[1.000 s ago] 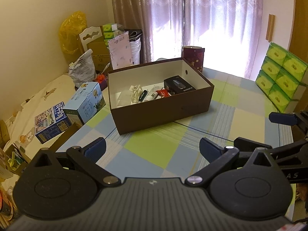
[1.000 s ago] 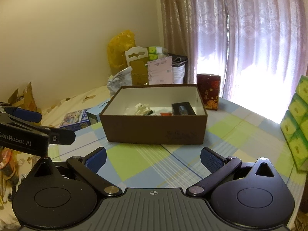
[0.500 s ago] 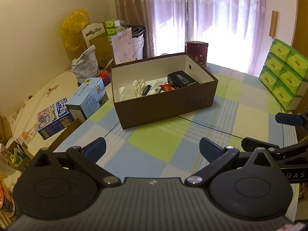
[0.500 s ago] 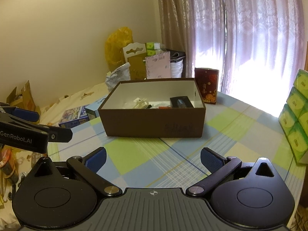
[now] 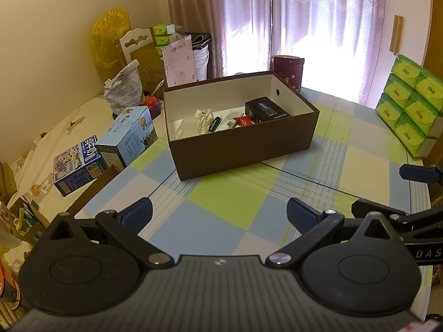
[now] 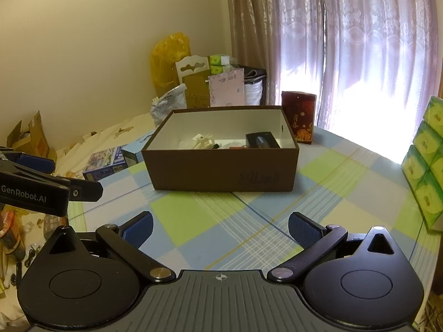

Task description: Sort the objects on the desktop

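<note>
Here both the left gripper (image 5: 218,213) and right gripper (image 6: 220,225) hover released and empty over the checked tablecloth (image 6: 221,221), near the brown shoebox (image 5: 243,149) holding small items.

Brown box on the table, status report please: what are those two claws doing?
Left gripper open, empty. Right gripper open, empty. Brown box holds small items, untouched. Checked tablecloth between bare.

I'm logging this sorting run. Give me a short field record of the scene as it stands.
surface: checked tablecloth
container: open brown box
box contents: black carton, white clip, small items
behind box: dark red tin
right edge: green tissue packs
left gripper: open, empty
right gripper: open, empty
</note>
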Motion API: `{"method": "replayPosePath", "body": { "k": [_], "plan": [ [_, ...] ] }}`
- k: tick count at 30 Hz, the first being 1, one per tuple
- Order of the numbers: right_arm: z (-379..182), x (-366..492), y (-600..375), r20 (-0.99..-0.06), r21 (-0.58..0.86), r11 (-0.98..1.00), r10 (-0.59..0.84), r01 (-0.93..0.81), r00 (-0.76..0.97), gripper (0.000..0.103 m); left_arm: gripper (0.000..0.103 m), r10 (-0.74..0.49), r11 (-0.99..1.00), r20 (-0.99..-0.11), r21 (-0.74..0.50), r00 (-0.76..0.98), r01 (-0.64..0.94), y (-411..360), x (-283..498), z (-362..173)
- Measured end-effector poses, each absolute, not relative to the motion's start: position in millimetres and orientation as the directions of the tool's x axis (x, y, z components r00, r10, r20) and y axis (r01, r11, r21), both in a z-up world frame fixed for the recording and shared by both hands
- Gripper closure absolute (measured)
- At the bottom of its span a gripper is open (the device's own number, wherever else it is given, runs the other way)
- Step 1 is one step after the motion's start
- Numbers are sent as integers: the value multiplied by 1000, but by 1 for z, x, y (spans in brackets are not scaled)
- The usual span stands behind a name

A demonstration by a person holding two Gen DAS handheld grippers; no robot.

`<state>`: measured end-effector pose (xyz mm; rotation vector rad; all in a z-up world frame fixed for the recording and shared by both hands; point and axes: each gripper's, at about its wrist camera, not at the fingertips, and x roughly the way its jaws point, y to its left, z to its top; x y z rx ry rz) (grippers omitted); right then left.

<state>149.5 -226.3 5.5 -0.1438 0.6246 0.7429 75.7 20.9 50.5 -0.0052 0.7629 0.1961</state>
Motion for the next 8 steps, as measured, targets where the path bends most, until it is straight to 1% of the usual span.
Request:
{"method": "replayPosePath", "body": {
  "k": [8],
  "plan": [
    [4,149,-221,-586,82,736,581,-672,564,2,1,175,982,-684,66,708,-180,26,78,49]
  ]
}}
